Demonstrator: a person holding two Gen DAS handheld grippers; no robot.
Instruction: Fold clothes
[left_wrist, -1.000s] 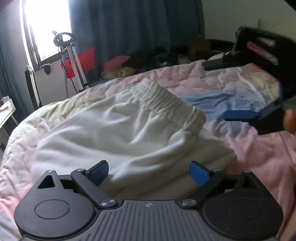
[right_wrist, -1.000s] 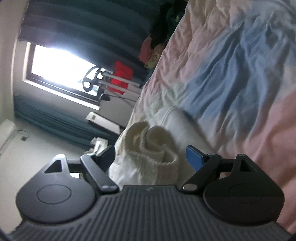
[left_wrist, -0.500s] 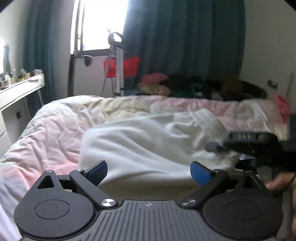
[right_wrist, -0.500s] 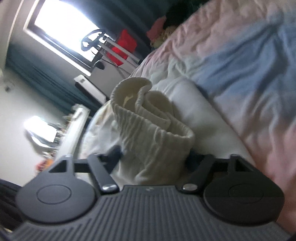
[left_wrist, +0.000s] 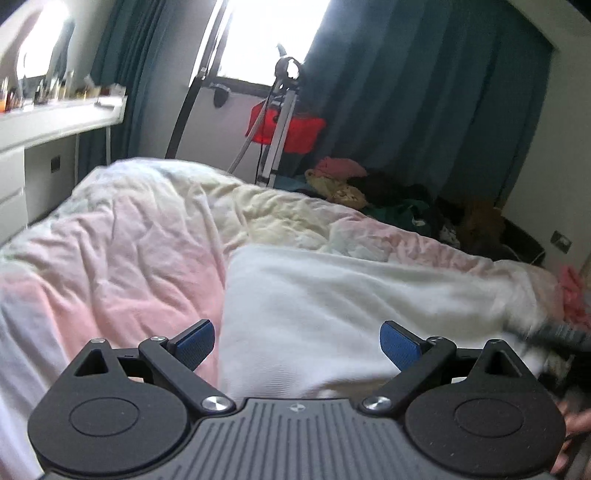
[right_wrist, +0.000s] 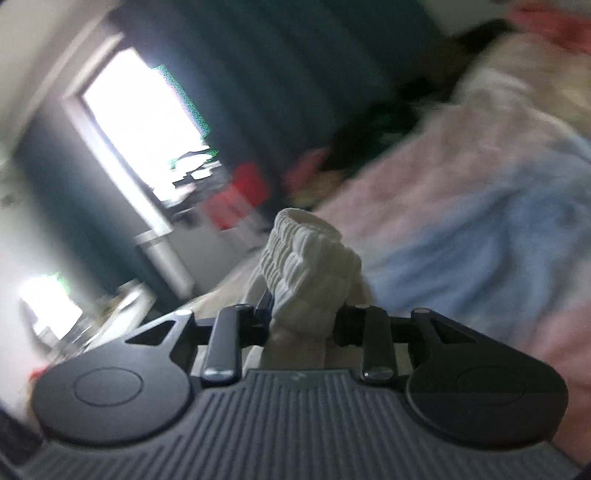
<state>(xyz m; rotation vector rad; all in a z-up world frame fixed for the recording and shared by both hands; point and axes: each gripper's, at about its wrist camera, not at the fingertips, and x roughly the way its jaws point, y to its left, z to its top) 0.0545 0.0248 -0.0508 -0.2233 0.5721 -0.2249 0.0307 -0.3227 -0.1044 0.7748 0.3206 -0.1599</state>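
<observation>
Far left in the left wrist view: a white counter (left_wrist: 55, 122) along the wall, cluttered with small bottles too blurred to identify. Beside it, teal curtains (left_wrist: 406, 103) framing a bright window (left_wrist: 269, 40). Below the window, a tripod (left_wrist: 275, 136) with something red (left_wrist: 291, 129) behind its legs. Further right, a dark heap of clothes (left_wrist: 388, 195) at the far edge of the bed.

Across the foreground, a bed (left_wrist: 110, 251) under a crumpled quilt of pink, cream and white. On the quilt, right of centre, a white garment (left_wrist: 351, 306), spread fairly flat, near edge running under the left hand-held gripper (left_wrist: 297, 341). Blue fingertips (left_wrist: 194, 341) wide apart, clamping nothing, poised just over the near left corner of the cloth. At the far right edge, a blurred dark shape at the garment's right end, and part of a person's hand (left_wrist: 570, 439) low in the corner.

In the right wrist view, heavily motion-blurred: window and curtains to the left, pink and blue quilt to the right. Centre, the right hand-held gripper (right_wrist: 303, 321) closed tightly on the ribbed white waistband (right_wrist: 310, 258) of the garment, bunched and standing up between the fingers, lifted clear of the quilt behind it.
</observation>
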